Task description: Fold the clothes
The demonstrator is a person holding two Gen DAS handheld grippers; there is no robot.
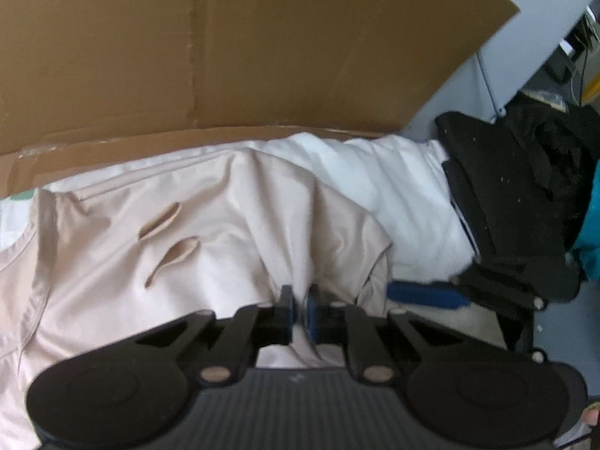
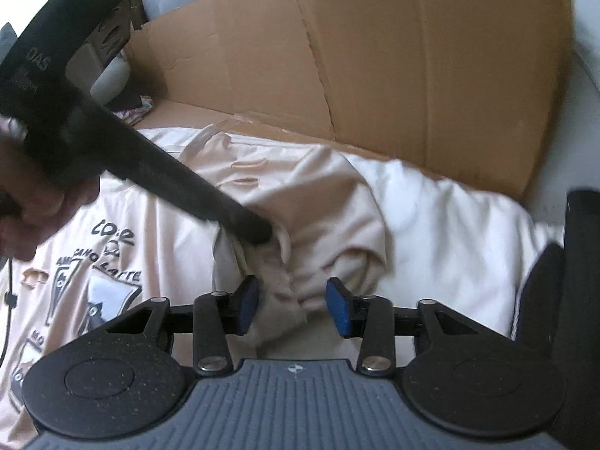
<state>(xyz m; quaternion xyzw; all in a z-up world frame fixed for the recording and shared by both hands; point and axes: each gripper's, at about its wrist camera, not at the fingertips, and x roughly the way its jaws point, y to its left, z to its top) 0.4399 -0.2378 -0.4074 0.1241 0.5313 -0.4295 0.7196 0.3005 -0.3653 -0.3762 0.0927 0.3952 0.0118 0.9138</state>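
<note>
The pale pink cotton T-shirt point(image 2: 157, 225) with black printed lettering and slit cut-outs lies spread on a white padded sheet point(image 2: 442, 225), in front of an upright brown cardboard panel point(image 2: 412, 56).

Left to right in the right wrist view: the print sits at 9 o'clock, the slits toward 11, and a bunched sleeve at centre. The left gripper point(image 1: 300, 313) has its blue pads nearly together, pinching a ridge of fabric near the sleeve. The right gripper point(image 2: 296, 307) stands partly open, straddling a crumpled fold at 12 o'clock; its pads do not appear to press the cloth.

Assessment: the garment is light, limp and wrinkle-prone, with no stiffness. It will sag from any single hold. Grip is best taken at seams or hems, two points well apart, avoiding the slits, which may snag.
</note>
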